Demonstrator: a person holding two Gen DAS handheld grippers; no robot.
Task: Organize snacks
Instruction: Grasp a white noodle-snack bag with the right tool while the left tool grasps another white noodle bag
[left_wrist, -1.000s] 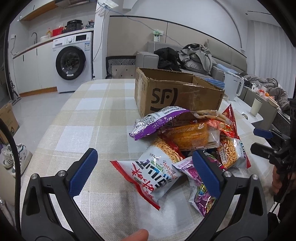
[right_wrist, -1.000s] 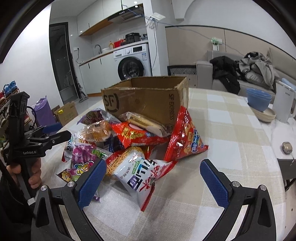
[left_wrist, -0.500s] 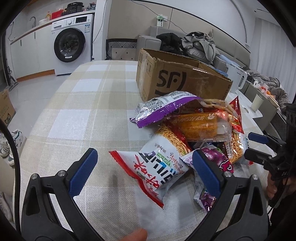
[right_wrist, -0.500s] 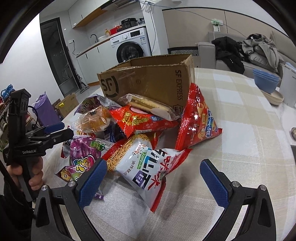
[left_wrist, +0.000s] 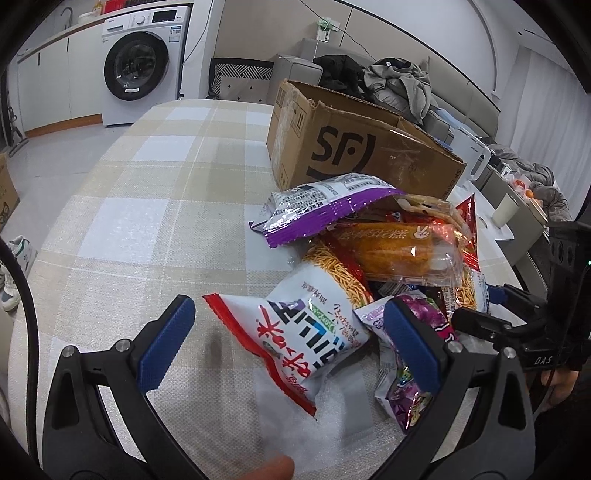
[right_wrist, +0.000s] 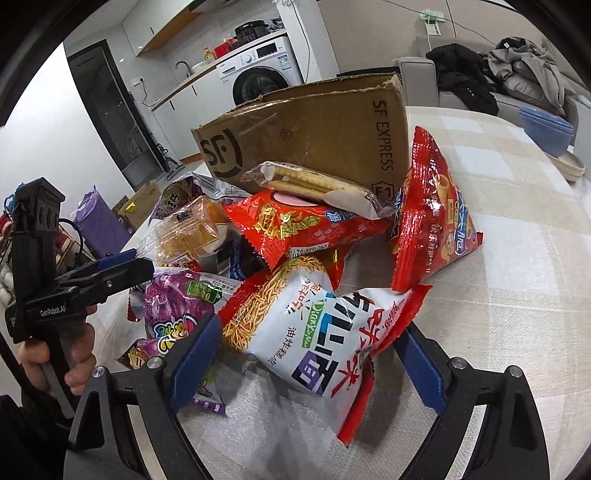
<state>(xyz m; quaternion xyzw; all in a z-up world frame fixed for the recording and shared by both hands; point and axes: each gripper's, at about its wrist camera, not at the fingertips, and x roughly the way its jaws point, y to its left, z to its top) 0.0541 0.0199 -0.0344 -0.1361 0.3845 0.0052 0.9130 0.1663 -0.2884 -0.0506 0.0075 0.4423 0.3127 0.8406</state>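
A pile of snack bags lies on the checked table in front of an open cardboard box (left_wrist: 354, 147) (right_wrist: 314, 129). Nearest is a white and red noodle bag (left_wrist: 299, 332) (right_wrist: 317, 343). My left gripper (left_wrist: 291, 332) is open, its jaws either side of that bag's near end. My right gripper (right_wrist: 310, 358) is open, its jaws also either side of the same bag from the opposite side. Around it lie a purple candy bag (right_wrist: 173, 306), a silver and purple bag (left_wrist: 325, 206), a clear bread pack (left_wrist: 402, 251), a cracker pack (right_wrist: 314, 184) and two red bags (right_wrist: 428, 214).
The checked tablecloth (left_wrist: 147, 206) stretches to the left of the pile. Blue bowls (right_wrist: 546, 129) stand at the table's far side. A white kettle (left_wrist: 476, 162) and cup (left_wrist: 504, 210) stand beyond the box. A washing machine (left_wrist: 140, 62) and a sofa with clothes (left_wrist: 391, 81) are behind.
Both grippers have moved forward and down toward the pile, so the white and red noodle bag now lies between each pair of open jaws. The snacks have not moved.
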